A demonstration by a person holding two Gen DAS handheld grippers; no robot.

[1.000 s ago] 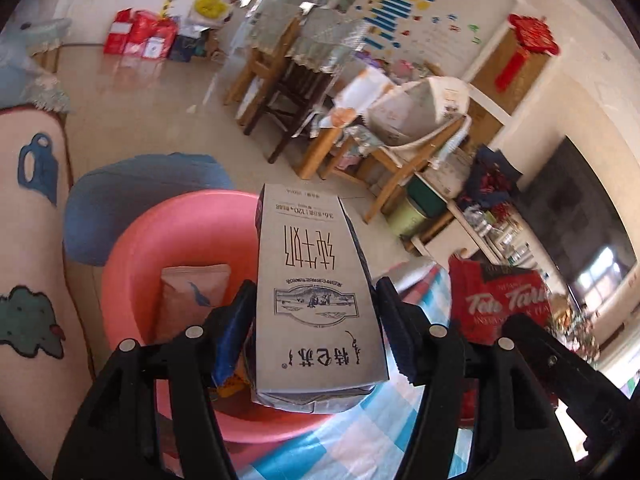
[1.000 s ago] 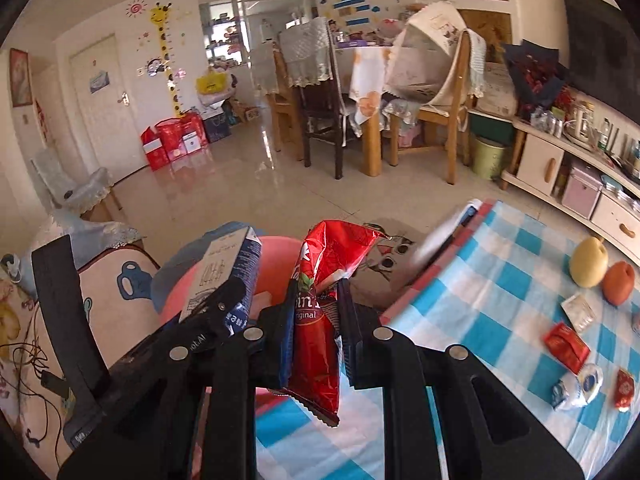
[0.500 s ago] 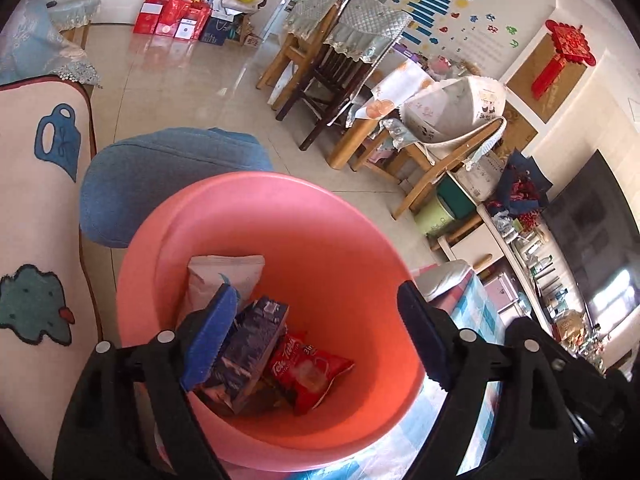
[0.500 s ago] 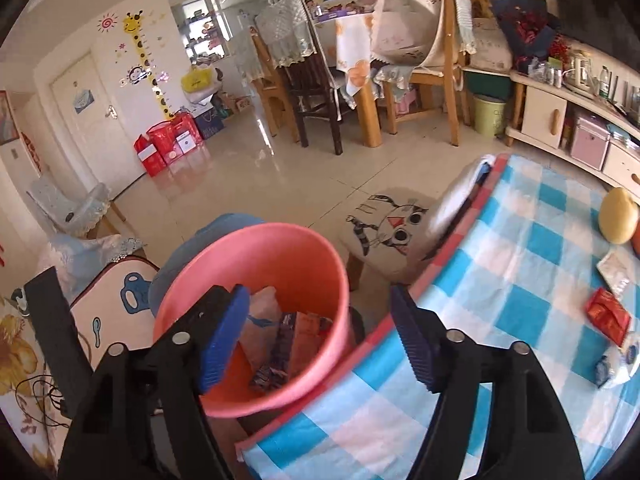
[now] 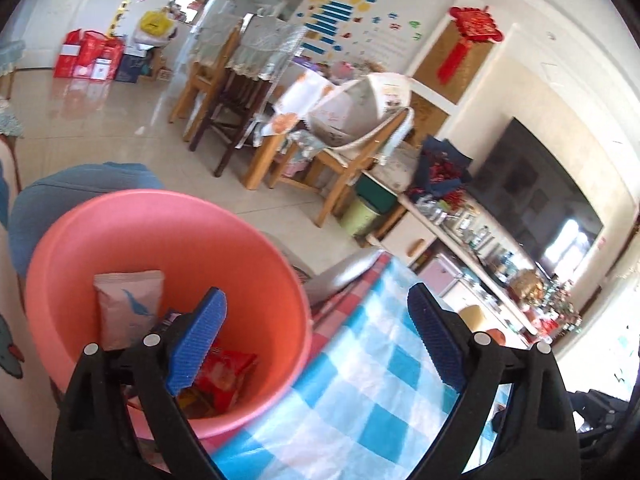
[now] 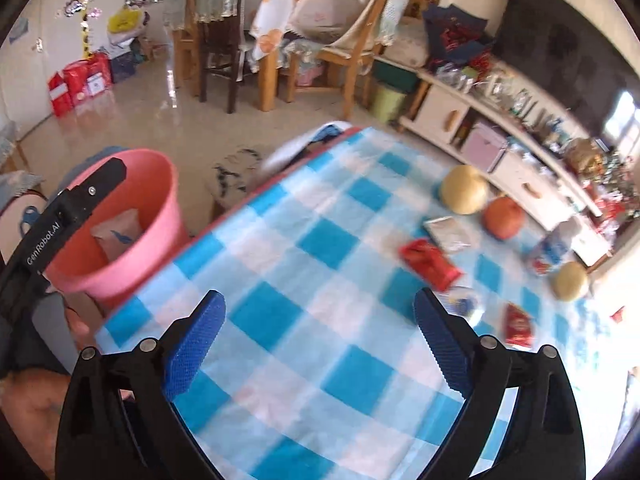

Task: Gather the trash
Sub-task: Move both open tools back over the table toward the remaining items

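Observation:
A pink bin (image 5: 168,240) stands beside the blue checked table (image 5: 368,380). Inside it lie a pale snack pouch (image 5: 128,304), a red wrapper (image 5: 224,376) and a dark carton mostly hidden behind my finger. My left gripper (image 5: 316,336) hovers over the bin's right rim, its jaws opening with nothing between them. My right gripper (image 6: 320,340) hangs over the table (image 6: 320,240), jaws likewise opening and empty. On the table lie a red wrapper (image 6: 430,264), a silver packet (image 6: 448,234), another red packet (image 6: 518,326) and a blurred white-blue wrapper (image 6: 554,250).
A yellow pear (image 6: 464,190), a red apple (image 6: 504,218) and a small yellow fruit (image 6: 570,282) sit on the table. The left gripper's body (image 6: 60,220) crosses the bin (image 6: 132,232). A hand (image 6: 32,404) shows lower left. A low cabinet (image 6: 480,132) and chairs (image 6: 344,52) stand beyond.
Both grippers let go: the carton left the left gripper and the red chip bag left the right, both now in the bin. The right gripper swung right over the table.

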